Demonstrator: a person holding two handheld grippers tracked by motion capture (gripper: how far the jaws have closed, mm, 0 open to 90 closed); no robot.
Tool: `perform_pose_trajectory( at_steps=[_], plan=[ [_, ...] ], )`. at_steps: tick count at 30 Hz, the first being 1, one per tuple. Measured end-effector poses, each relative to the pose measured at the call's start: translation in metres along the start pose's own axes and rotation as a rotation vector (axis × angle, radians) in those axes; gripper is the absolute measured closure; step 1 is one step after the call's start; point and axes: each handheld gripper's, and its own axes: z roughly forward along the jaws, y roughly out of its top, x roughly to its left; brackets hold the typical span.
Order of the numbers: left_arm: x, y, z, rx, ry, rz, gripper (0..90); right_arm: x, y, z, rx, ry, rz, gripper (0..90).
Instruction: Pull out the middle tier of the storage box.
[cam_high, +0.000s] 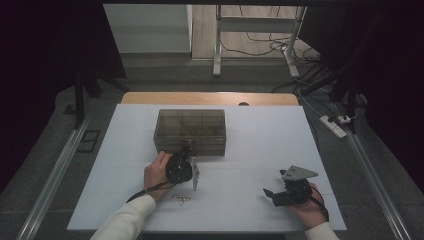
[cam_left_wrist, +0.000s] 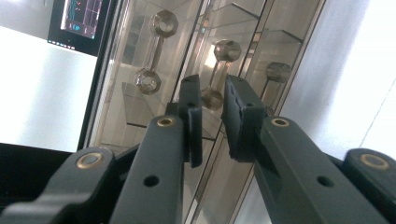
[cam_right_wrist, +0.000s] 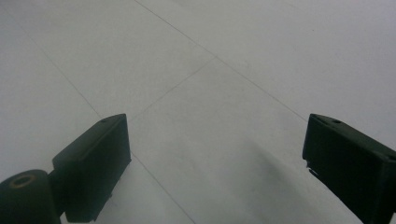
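- left gripper (cam_left_wrist: 212, 116) at the smoky clear box's (cam_high: 189, 131) near face, jaws pinching a drawer handle (cam_left_wrist: 219, 74) (middle one)
- right gripper (cam_right_wrist: 215, 154) spread wide over the white table (cam_right_wrist: 233, 70), near right

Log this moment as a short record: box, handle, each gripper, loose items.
box: smoky clear box with compartments, on the white table, lid down
handle: faceted dumbbell-shaped handle on the box front
left gripper: at the box front, jaws narrowly apart on either side of the handle; whether the pads press it is unclear
right gripper: jaws wide open over bare table, resting at the near right, apart from the box
loose items: a few small pale pieces on the table near the left hand
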Motion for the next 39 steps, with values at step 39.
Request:
perform_pose_trajectory(
  at_steps=[39],
  plan=[
    [-0.0047,0.0003,0.0001,0.005,0.038,0.029,78.2,-0.0002,-0.0002,0.0016,0.010,0.001,0.003,7.5]
  ],
)
